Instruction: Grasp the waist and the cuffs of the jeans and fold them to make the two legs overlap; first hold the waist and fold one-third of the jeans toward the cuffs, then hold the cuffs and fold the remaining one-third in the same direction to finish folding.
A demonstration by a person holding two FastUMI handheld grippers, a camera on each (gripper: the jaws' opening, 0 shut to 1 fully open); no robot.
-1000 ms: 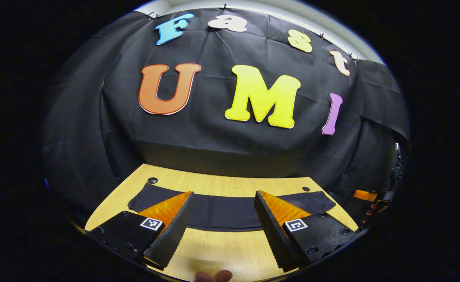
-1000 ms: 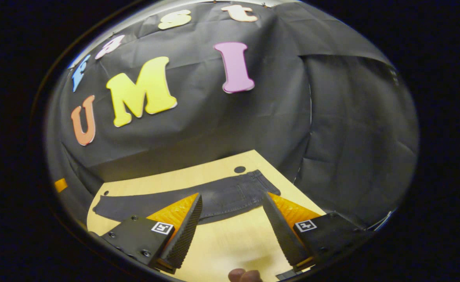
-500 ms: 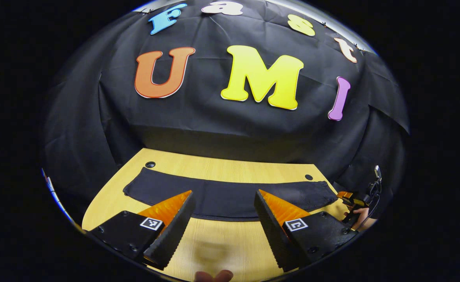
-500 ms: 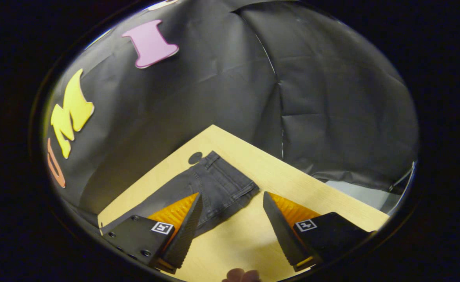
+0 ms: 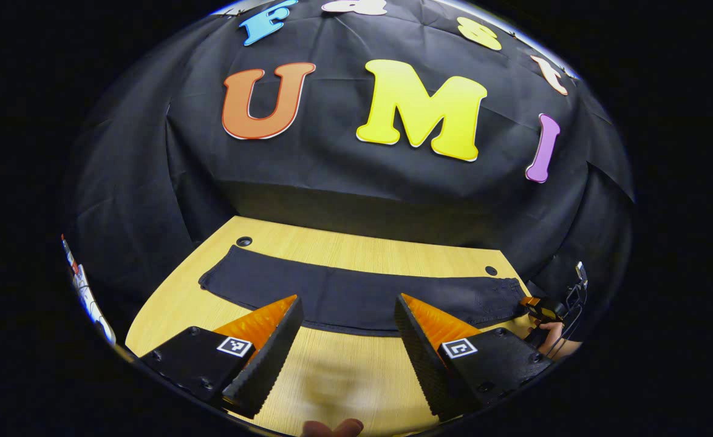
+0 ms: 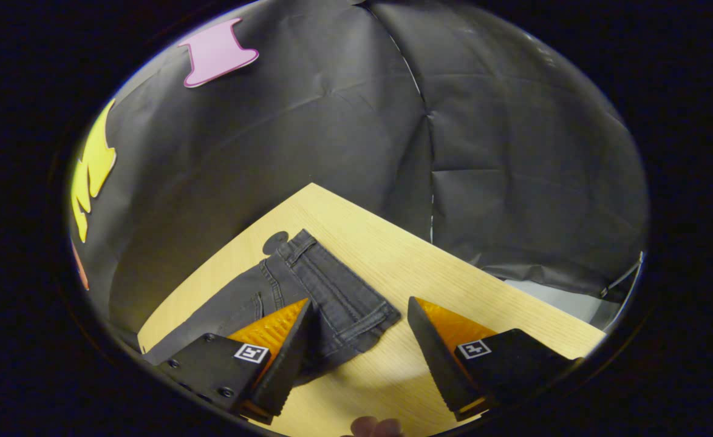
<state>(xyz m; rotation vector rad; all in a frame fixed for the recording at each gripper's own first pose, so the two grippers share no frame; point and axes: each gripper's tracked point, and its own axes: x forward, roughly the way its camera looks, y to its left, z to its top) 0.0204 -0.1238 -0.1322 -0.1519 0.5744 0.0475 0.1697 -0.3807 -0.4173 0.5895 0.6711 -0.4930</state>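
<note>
I see the jeans (image 5: 356,297) lying flat along the far half of the wooden table (image 5: 338,388), legs already overlapped in one long dark strip. My left gripper (image 5: 347,346) hangs above the near edge of the strip, jaws wide apart, nothing between them. In the right gripper view, the waist (image 6: 332,291) lies near the table's corner; my right gripper (image 6: 359,352) hovers just at it, jaws spread wide, holding nothing. From the left gripper view, a hand (image 5: 554,340) shows at the waist end.
</note>
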